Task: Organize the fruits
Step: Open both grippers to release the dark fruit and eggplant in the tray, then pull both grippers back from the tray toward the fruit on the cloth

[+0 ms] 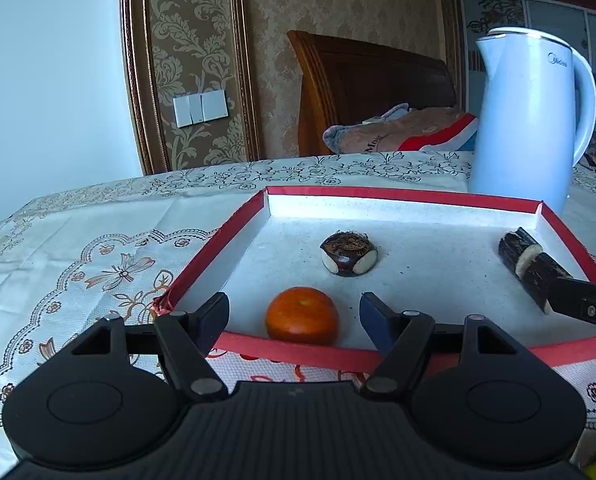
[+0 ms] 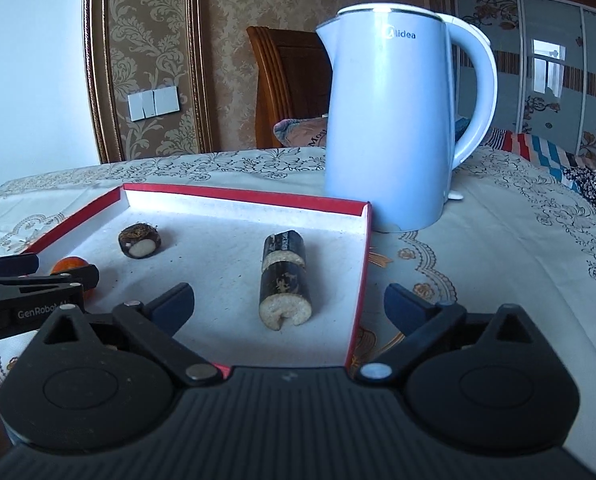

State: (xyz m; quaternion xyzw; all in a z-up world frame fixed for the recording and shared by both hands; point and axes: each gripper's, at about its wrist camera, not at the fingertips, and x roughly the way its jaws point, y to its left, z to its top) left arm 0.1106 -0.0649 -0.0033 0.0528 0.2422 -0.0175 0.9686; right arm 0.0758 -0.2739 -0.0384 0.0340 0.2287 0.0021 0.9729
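A red-rimmed shallow box (image 1: 321, 193) (image 2: 250, 196) with a white floor lies on the table. In it are an orange fruit (image 1: 301, 315) (image 2: 70, 264), a dark water chestnut (image 1: 349, 254) (image 2: 139, 240) and a dark sugarcane piece (image 1: 531, 268) (image 2: 284, 280). My left gripper (image 1: 294, 316) is open, its fingers on either side of the orange fruit without touching it. My right gripper (image 2: 290, 304) is open and empty, its fingers wide on either side of the near end of the sugarcane piece; it also shows in the left wrist view (image 1: 589, 308).
A pale blue electric kettle (image 1: 531, 116) (image 2: 393, 120) stands just behind the box's far right corner. A patterned tablecloth (image 1: 78, 248) (image 2: 497, 248) covers the table. A wooden headboard (image 1: 361, 80) and pillow are beyond the table.
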